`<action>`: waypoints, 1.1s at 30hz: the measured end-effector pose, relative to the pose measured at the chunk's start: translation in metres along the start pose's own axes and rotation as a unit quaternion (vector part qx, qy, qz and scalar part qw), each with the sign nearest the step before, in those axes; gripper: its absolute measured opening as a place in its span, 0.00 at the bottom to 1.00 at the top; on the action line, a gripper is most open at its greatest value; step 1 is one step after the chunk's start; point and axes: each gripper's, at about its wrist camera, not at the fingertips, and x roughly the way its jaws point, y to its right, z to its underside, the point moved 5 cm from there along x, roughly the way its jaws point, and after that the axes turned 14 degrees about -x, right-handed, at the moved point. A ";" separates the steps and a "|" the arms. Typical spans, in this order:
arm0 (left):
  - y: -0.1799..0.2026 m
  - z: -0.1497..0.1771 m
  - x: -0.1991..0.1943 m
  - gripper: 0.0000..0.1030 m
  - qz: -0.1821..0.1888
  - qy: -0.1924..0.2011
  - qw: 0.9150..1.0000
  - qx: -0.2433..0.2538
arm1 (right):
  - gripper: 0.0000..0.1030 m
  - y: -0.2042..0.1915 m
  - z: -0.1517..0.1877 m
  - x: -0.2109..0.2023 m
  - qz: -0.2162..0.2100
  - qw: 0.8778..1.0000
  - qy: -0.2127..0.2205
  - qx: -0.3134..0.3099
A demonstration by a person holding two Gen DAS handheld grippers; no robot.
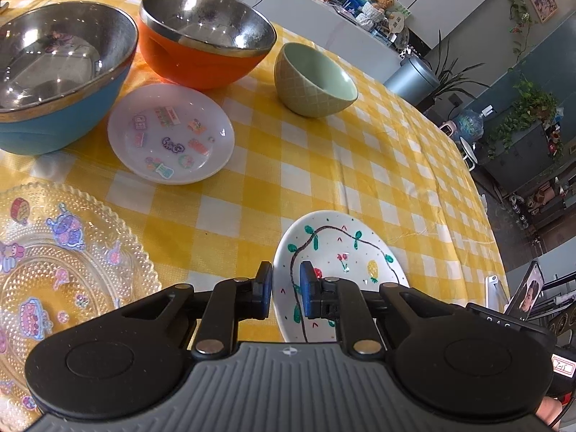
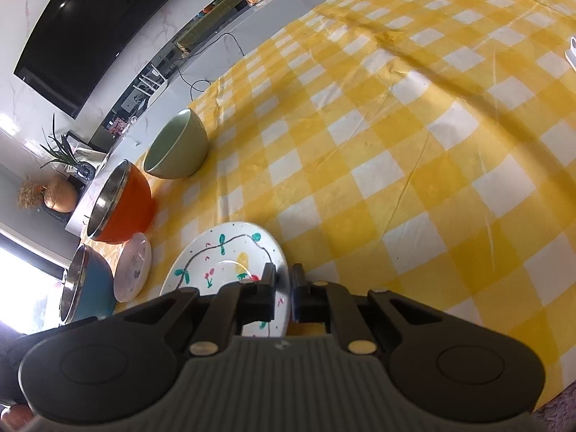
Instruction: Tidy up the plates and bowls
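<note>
A white plate painted with a vine, cherries and a pineapple (image 1: 345,248) (image 2: 216,262) lies near the front of the yellow checked table. My left gripper (image 1: 286,286) grips its left rim, one pad outside and one on the face. At the opposite edge my right gripper (image 2: 284,288) is shut tight on the rim. Farther back stand a blue steel-lined bowl (image 1: 54,72) (image 2: 86,288), an orange steel-lined bowl (image 1: 205,36) (image 2: 122,201) and a green ceramic bowl (image 1: 315,79) (image 2: 178,144). A small white sticker plate (image 1: 171,133) (image 2: 133,270) sits before the orange bowl. At left lies a clear glass sticker plate (image 1: 54,259).
The checked tablecloth (image 2: 414,151) stretches bare to the right of the painted plate. The table's right edge (image 1: 478,216) drops off toward shelves and plants. A small white object (image 2: 572,50) sits at the far right of the cloth.
</note>
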 end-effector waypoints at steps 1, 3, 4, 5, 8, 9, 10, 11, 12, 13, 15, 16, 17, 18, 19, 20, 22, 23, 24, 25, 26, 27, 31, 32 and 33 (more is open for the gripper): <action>0.000 0.000 -0.002 0.17 0.000 0.002 1.000 0.001 | 0.06 -0.002 0.001 -0.001 -0.001 1.000 0.000 -0.002; -0.001 0.001 -0.008 0.17 -0.001 0.006 1.000 0.005 | 0.06 -0.006 0.003 -0.002 -0.003 1.000 -0.001 -0.005; -0.002 0.001 -0.010 0.17 -0.002 0.007 1.000 0.005 | 0.06 -0.008 0.005 -0.002 -0.004 1.000 -0.002 -0.007; -0.002 0.002 -0.012 0.17 -0.002 0.008 1.000 0.005 | 0.06 -0.009 0.006 -0.003 -0.004 1.000 -0.003 -0.007; -0.006 0.004 -0.021 0.17 -0.002 0.013 1.000 0.003 | 0.06 -0.014 0.010 -0.005 -0.011 1.000 -0.005 -0.007; -0.007 0.005 -0.025 0.17 -0.001 0.015 1.000 0.003 | 0.06 -0.016 0.012 -0.007 -0.013 1.000 -0.005 -0.007; -0.008 0.006 -0.029 0.17 -0.001 0.018 1.000 0.003 | 0.06 -0.018 0.013 -0.008 -0.015 1.000 -0.006 -0.009; -0.009 0.006 -0.033 0.17 -0.002 0.020 1.000 0.003 | 0.06 -0.021 0.015 -0.008 -0.018 1.000 -0.007 -0.011; -0.010 0.006 -0.037 0.17 -0.002 0.023 1.000 0.003 | 0.06 -0.024 0.017 -0.010 -0.021 1.000 -0.007 -0.013; -0.012 0.007 -0.041 0.17 -0.003 0.026 1.000 0.004 | 0.06 -0.026 0.018 -0.010 -0.023 1.000 -0.008 -0.014; -0.016 0.008 -0.049 0.17 -0.005 0.033 0.999 0.002 | 0.06 -0.033 0.021 -0.011 -0.029 0.999 -0.010 -0.018; -0.019 0.009 -0.053 0.17 -0.007 0.035 0.999 0.001 | 0.06 -0.037 0.023 -0.011 -0.031 0.999 -0.011 -0.021; -0.022 0.010 -0.057 0.17 -0.008 0.038 0.999 -0.001 | 0.06 -0.040 0.024 -0.012 -0.033 0.999 -0.011 -0.024; -0.025 0.011 -0.061 0.17 -0.010 0.041 0.999 -0.005 | 0.06 -0.045 0.026 -0.012 -0.036 0.999 -0.012 -0.028; -0.029 0.012 -0.064 0.17 -0.012 0.043 0.999 -0.008 | 0.06 -0.049 0.027 -0.012 -0.038 0.999 -0.013 -0.033; -0.032 0.013 -0.068 0.17 -0.014 0.046 0.999 -0.011 | 0.06 -0.053 0.029 -0.012 -0.040 0.998 -0.014 -0.037; -0.040 0.014 -0.076 0.17 -0.016 0.052 0.998 -0.017 | 0.06 -0.062 0.032 -0.011 -0.045 0.998 -0.016 -0.045; -0.044 0.014 -0.080 0.17 -0.017 0.055 0.998 -0.021 | 0.06 -0.067 0.034 -0.011 -0.047 0.998 -0.018 -0.049; -0.048 0.014 -0.084 0.17 -0.017 0.058 0.998 -0.024 | 0.06 -0.072 0.035 -0.010 -0.050 0.997 -0.020 -0.052; -0.051 0.014 -0.087 0.17 -0.019 0.061 0.998 -0.028 | 0.06 -0.076 0.037 -0.010 -0.053 0.997 -0.021 -0.055; -0.055 0.014 -0.090 0.17 -0.019 0.063 0.997 -0.031 | 0.06 -0.081 0.038 -0.009 -0.056 0.996 -0.022 -0.059; -0.060 0.014 -0.094 0.17 -0.021 0.067 0.997 -0.035 | 0.06 -0.085 0.040 -0.008 -0.058 0.996 -0.024 -0.062; -0.075 0.014 -0.108 0.17 -0.026 0.079 0.995 -0.049 | 0.06 -0.102 0.046 -0.002 -0.065 0.994 -0.031 -0.077; -0.079 0.014 -0.111 0.17 -0.027 0.083 0.995 -0.053 | 0.06 -0.107 0.047 0.000 -0.067 0.994 -0.033 -0.080; -0.083 0.014 -0.114 0.17 -0.029 0.086 0.994 -0.056 | 0.06 -0.111 0.048 0.002 -0.069 0.993 -0.035 -0.084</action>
